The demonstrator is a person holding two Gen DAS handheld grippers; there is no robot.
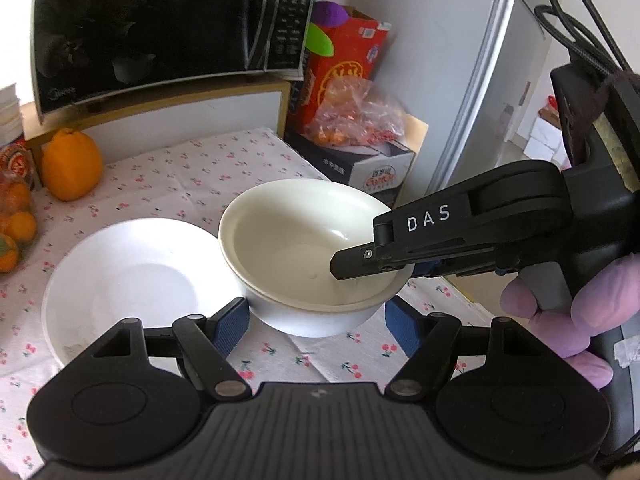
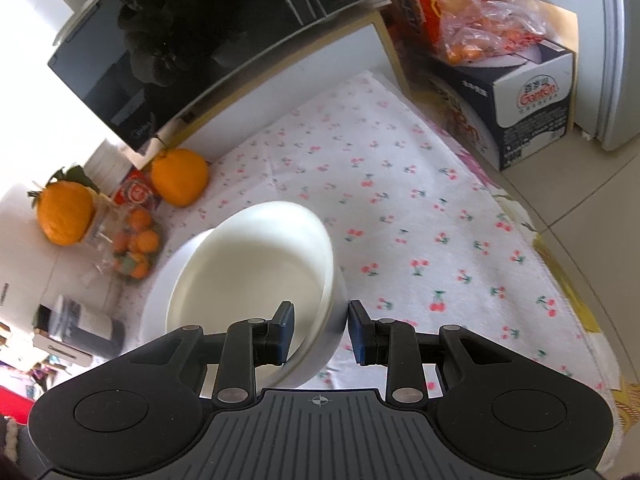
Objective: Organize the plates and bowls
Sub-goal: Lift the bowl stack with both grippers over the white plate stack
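Note:
Two white bowls are nested [image 1: 304,240] on the cherry-print cloth; the inner cream bowl [image 2: 248,268] sits tilted in the outer white bowl [image 2: 324,356]. A white plate [image 1: 132,280] lies just left of them. My left gripper [image 1: 318,320] is open, its blue pads either side of the outer bowl's near wall, not touching. My right gripper [image 2: 320,332] is open and straddles the bowls' right rim: one finger [image 1: 360,260] is inside the inner bowl, the other outside, with gaps to the rim.
A black microwave [image 1: 160,28] stands on a shelf at the back. Oranges [image 1: 72,164] and a bag of small oranges [image 1: 16,232] are at the left. Boxes [image 1: 360,160] and a plastic bag stand at the back right. The table edge [image 2: 540,232] drops off on the right.

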